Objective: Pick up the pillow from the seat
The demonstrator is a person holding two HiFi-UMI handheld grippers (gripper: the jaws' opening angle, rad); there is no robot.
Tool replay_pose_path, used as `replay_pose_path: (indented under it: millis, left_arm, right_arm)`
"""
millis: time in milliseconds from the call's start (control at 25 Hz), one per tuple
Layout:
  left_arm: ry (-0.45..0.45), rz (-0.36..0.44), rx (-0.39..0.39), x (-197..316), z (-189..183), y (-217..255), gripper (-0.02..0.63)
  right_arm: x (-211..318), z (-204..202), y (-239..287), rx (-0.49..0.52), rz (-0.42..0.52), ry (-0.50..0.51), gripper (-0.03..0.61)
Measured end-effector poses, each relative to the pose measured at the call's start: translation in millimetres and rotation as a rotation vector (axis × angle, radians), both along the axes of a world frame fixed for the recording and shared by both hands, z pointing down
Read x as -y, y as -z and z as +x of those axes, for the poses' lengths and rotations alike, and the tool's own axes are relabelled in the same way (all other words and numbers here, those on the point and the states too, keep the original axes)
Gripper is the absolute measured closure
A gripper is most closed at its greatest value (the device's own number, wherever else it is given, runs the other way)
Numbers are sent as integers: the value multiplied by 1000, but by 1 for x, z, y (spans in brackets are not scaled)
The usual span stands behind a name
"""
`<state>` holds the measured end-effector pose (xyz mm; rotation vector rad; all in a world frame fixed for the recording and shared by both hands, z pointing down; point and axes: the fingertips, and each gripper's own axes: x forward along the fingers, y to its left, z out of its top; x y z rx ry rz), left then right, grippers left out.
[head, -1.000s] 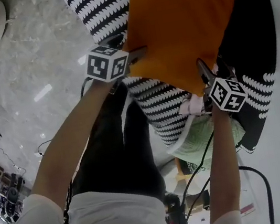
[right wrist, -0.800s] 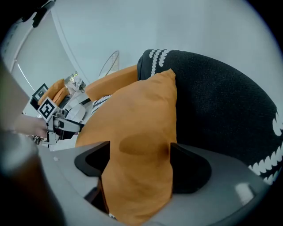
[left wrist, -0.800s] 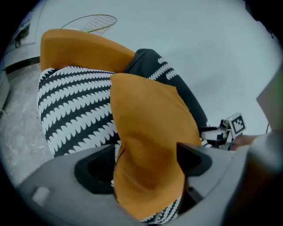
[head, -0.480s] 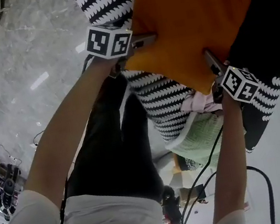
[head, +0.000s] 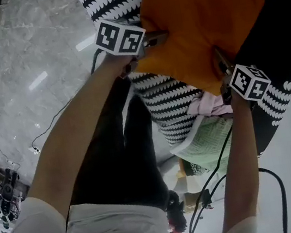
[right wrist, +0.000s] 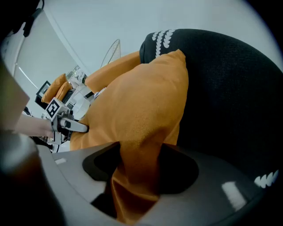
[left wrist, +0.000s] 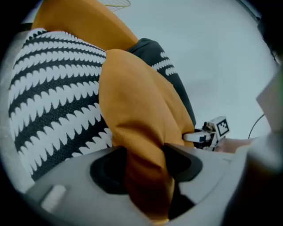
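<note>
While orange pillow lies on striped seat, left gripper jaws, just closing, pinch its edge; right gripper likewise.

We look down on a pale marble floor, with a huddle of small dark things at its left edge (too small for us to tell apart). A green patterned cloth lies just below a pink cloth. In the left gripper view we find a second orange cushion at the top.

Bright, even indoor light; glare streaks on glossy floor; fisheye-dark corners, blurry foreground.
</note>
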<state>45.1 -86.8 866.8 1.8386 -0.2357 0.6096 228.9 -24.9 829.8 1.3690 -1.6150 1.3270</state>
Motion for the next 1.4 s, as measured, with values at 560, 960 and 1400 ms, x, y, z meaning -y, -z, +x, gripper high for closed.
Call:
replay_pose_path:
  millis: [560, 960, 1400]
  left_arm:
    - [-85, 207, 19, -14, 15, 78, 472]
    - [-112, 296, 10, 1, 4, 170, 469]
    - [-141, 380, -21, -6, 16, 301, 471]
  right_arm:
    - [-10, 0, 70, 8, 133, -11, 402]
    - [-6, -13, 154, 3, 199, -46, 400]
    - [-20, -4, 284, -27, 296, -90, 396]
